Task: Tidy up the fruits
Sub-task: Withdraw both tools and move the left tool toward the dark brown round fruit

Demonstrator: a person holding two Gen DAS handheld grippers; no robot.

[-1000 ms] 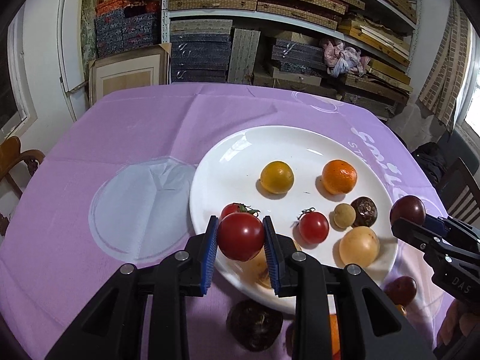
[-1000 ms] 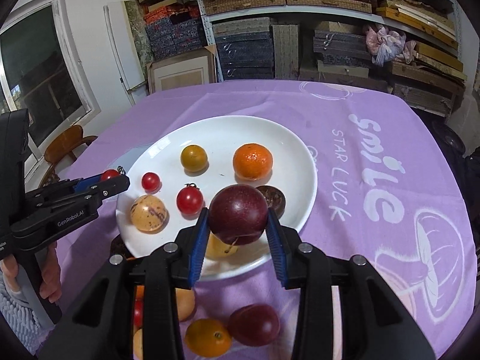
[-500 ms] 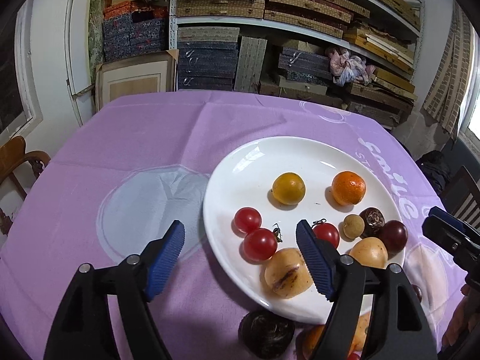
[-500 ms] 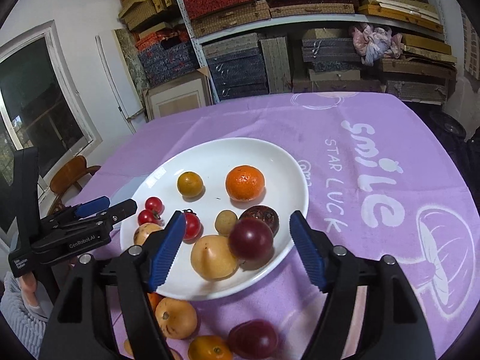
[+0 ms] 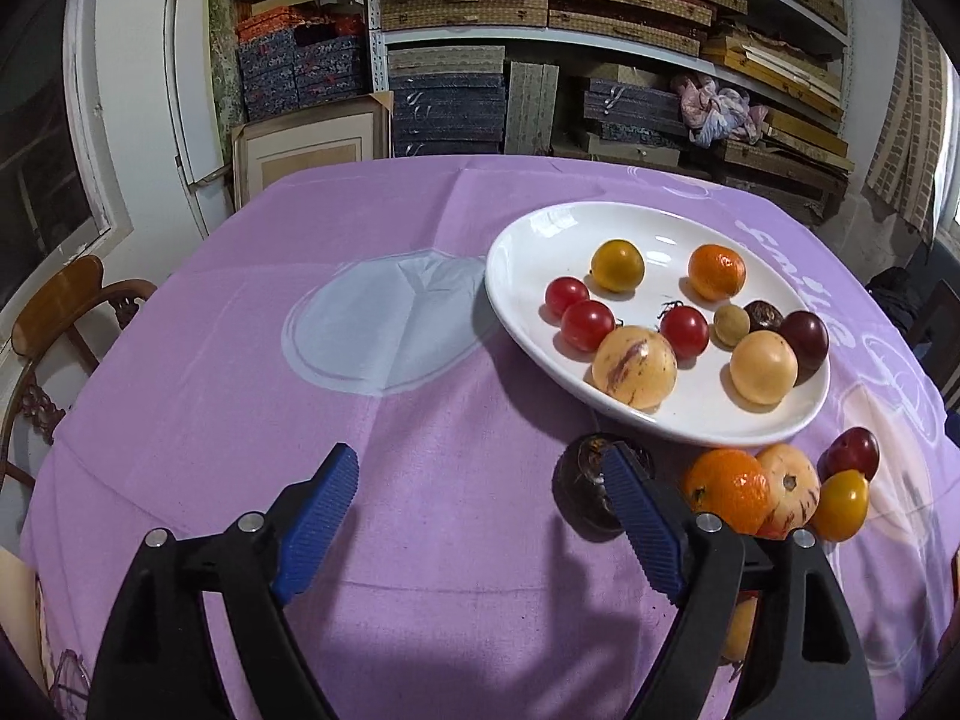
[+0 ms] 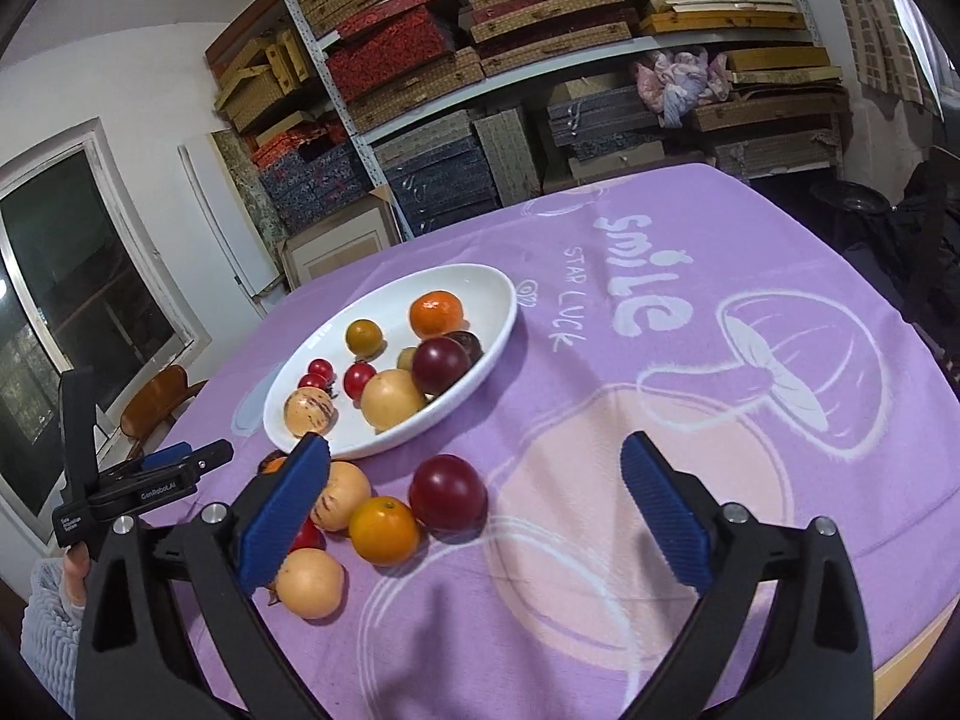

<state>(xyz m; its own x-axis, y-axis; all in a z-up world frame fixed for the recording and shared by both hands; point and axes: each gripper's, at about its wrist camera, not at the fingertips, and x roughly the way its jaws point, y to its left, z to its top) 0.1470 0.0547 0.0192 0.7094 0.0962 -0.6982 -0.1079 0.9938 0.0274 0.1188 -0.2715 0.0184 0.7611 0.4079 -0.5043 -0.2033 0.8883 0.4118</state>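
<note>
A white oval plate on the table carries most of the fruit: a yellow tomato and a mandarin at its far side, three red cherry tomatoes across the middle, a small tan fruit beside a dark brown wrinkled one, a dark plum, and nearer the front rim a striped cream pepino and a plain pale-orange fruit. The plum touches the pale-orange fruit.

Just off the plate's near rim, a loose cluster lies on the purple tablecloth: a second dark plum, an orange-yellow tomato, a second striped pepino, a pale-orange fruit, a mandarin and a dark brown round fruit partly hidden behind a blue pad.

The left gripper hovers over bare cloth in front of the plate, jaws opening wide with nothing between them. The right gripper is likewise opening, its pads far apart; the loose plum and tomato sit on the cloth in the gap, untouched.

Shelves stacked with woven and patterned boxes fill the wall behind, and a wooden chair stands at the table's left.
</note>
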